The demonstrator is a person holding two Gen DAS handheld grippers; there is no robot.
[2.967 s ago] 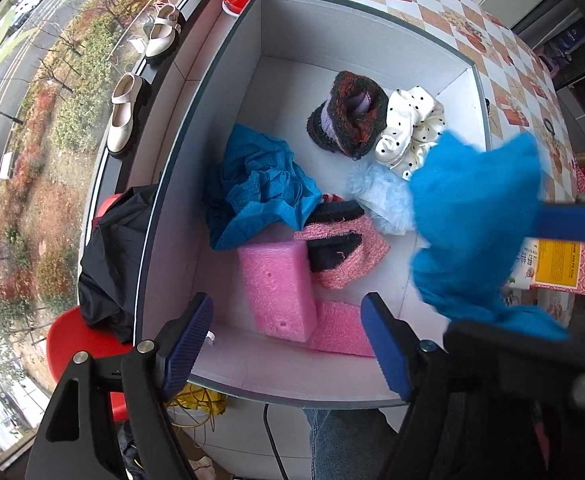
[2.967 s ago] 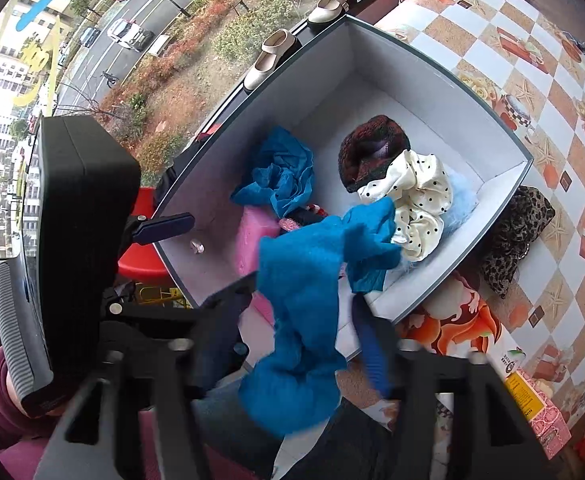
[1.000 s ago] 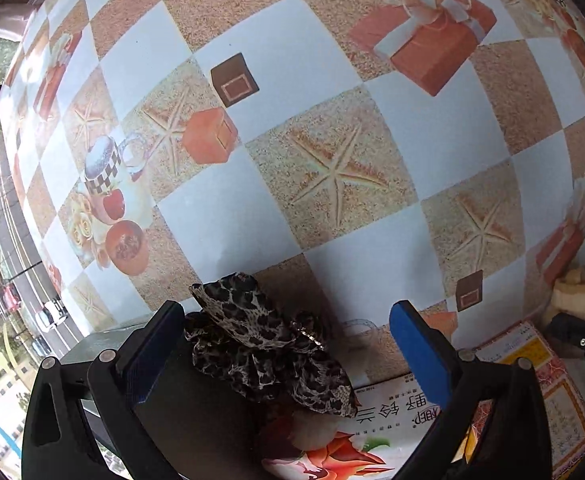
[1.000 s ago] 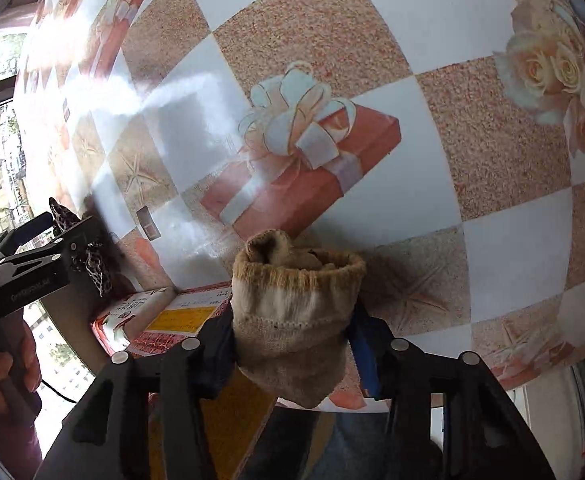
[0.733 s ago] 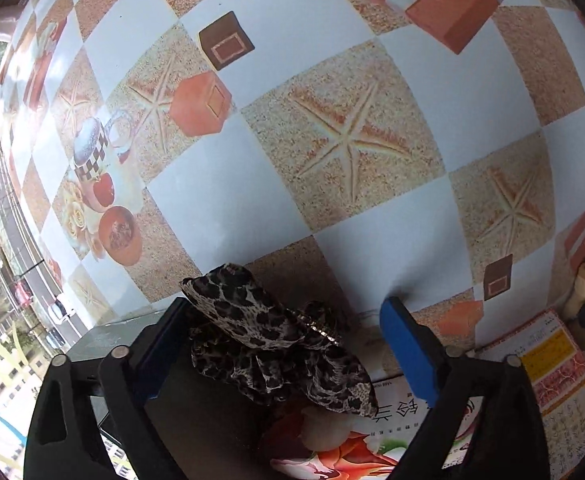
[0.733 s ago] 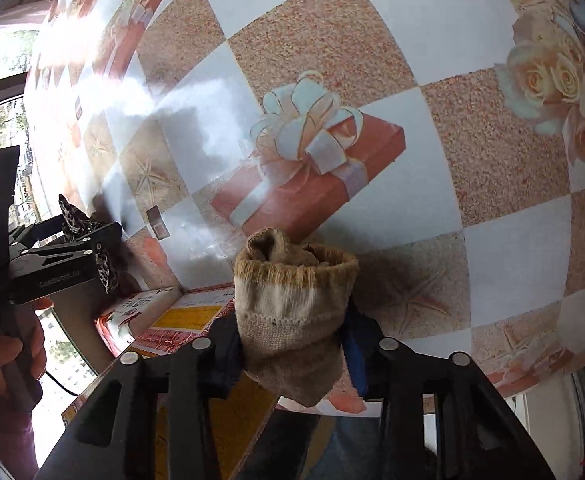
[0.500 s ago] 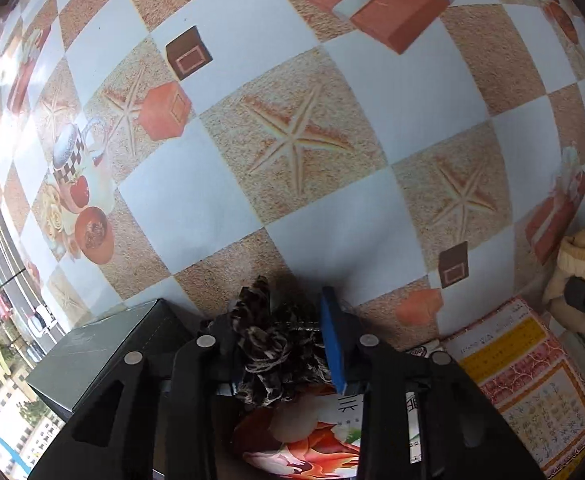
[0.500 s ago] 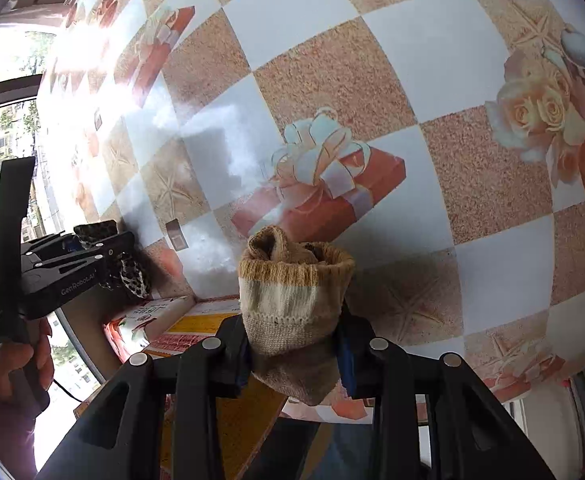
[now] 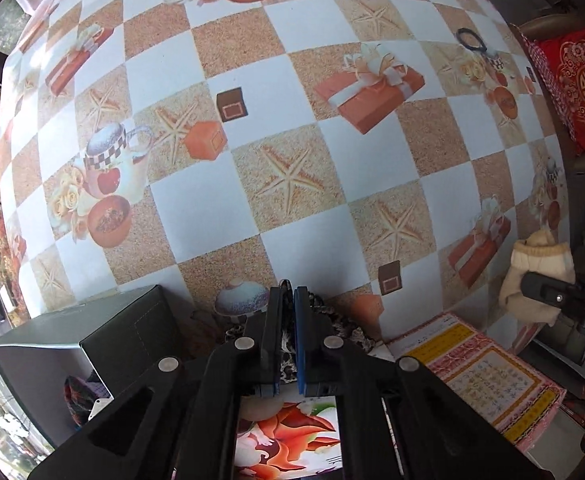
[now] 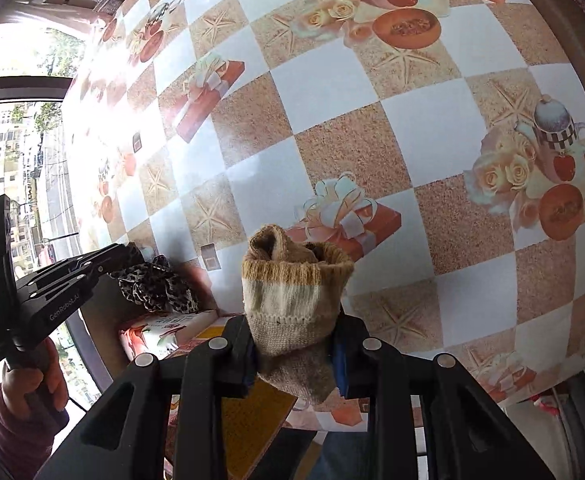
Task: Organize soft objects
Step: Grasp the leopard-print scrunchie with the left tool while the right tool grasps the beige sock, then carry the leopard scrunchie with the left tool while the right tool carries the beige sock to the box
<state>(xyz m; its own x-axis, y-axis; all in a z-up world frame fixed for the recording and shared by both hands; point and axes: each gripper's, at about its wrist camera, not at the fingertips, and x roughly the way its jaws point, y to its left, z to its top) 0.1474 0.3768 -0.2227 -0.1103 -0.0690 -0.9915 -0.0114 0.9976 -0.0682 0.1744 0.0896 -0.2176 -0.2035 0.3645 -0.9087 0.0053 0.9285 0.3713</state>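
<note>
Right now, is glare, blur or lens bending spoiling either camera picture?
Right wrist view: window light washes out the tablecloth at upper left; the sock stays sharp. Left wrist view: even light, no glare, the gripper crisp. Both views: the fisheye bends the checks into curves, with dark corners.

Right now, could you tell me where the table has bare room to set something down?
The patterned tablecloth is bare from the grey box and the printed carton out to the black hair tie near the far edge. The near edge is crowded by that box and carton.
</note>
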